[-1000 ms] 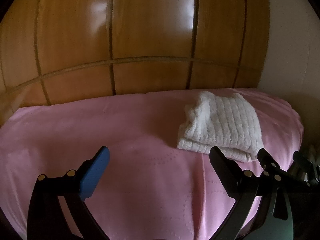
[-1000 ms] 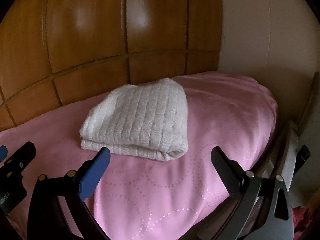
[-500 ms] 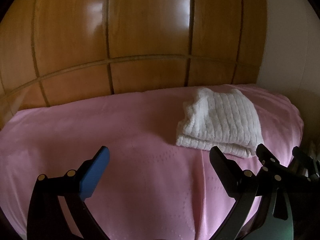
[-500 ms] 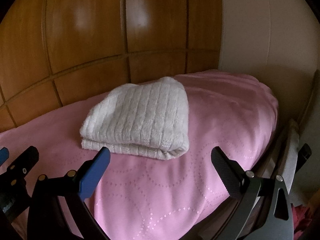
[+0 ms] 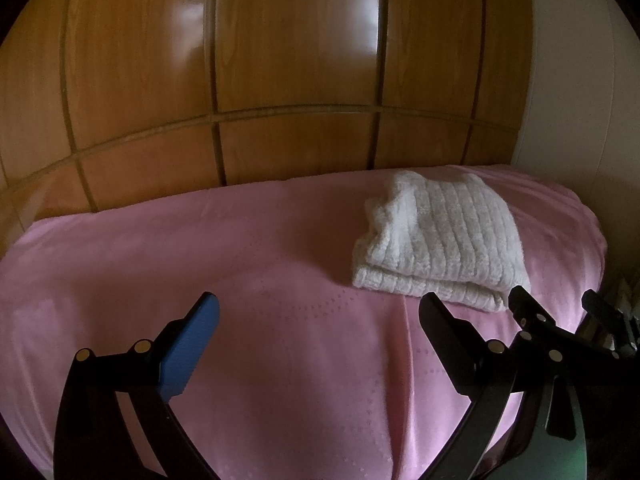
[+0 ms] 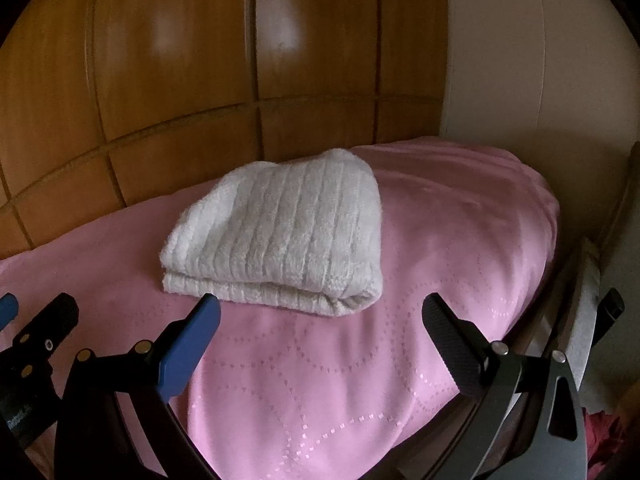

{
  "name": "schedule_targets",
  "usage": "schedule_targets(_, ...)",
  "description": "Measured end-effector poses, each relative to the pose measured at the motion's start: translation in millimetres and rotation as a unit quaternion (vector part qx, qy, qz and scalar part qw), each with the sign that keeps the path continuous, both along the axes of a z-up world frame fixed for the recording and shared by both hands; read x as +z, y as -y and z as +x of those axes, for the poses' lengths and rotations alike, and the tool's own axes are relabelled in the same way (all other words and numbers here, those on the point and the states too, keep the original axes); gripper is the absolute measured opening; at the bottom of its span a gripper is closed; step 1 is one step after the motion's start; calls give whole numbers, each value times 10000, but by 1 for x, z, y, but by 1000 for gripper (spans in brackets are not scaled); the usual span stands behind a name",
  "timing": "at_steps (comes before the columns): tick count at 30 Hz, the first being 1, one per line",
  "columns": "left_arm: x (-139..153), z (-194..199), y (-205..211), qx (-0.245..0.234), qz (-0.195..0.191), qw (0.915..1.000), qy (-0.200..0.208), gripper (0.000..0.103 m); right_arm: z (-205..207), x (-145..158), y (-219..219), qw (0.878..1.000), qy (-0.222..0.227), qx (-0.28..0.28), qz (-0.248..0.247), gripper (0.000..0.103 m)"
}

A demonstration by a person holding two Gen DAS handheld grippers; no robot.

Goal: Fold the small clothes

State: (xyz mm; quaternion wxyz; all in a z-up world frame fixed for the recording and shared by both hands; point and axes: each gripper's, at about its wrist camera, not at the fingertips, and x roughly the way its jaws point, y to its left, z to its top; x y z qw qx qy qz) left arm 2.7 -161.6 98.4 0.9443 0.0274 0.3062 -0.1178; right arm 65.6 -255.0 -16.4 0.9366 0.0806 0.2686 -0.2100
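Observation:
A white ribbed knit garment (image 5: 440, 240) lies folded into a compact stack on the pink bedspread (image 5: 240, 280), toward the right end of the bed. It also shows in the right wrist view (image 6: 280, 236), straight ahead. My left gripper (image 5: 320, 332) is open and empty, above the bedspread, left of and nearer than the garment. My right gripper (image 6: 320, 328) is open and empty, just short of the garment's near folded edge. The right gripper's fingers (image 5: 528, 312) show at the right of the left wrist view.
A glossy wooden panelled headboard (image 5: 280, 80) rises behind the bed. A pale wall (image 6: 540, 60) stands to the right. The bed's right edge drops off beside a light frame (image 6: 580, 300). Something dark red (image 6: 600, 440) lies low at the far right.
Both grippers have drawn back slightly and lifted a little; the garment sits slightly higher in both views. The garment has not moved. Both grippers stay open.

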Motion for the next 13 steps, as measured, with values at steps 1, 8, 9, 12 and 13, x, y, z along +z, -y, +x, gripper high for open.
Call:
schedule_targets(1,0,0,0,-28,5,10000,25,99,1,-1,0,10000,-10,0,-7,101)
schedule_targets(8,-14,15,-9,169,-84,9993,-326,99,3,-6,1,9999,-110,-15,19,101)
schedule_targets(9,-17,17,-12,212,-96,9990,-381,99,3,-7,2,9999,-107,-31,33,101)
schedule_targets(12,-24,22,-21,364,-138,9980,-501,99,6,-9,8,9998,-141,-26,131,101)
schedule_targets(13,-26,23,-24,412,-152,9978,-493,99,8,-10,9,9998,-166,-13,127,101)
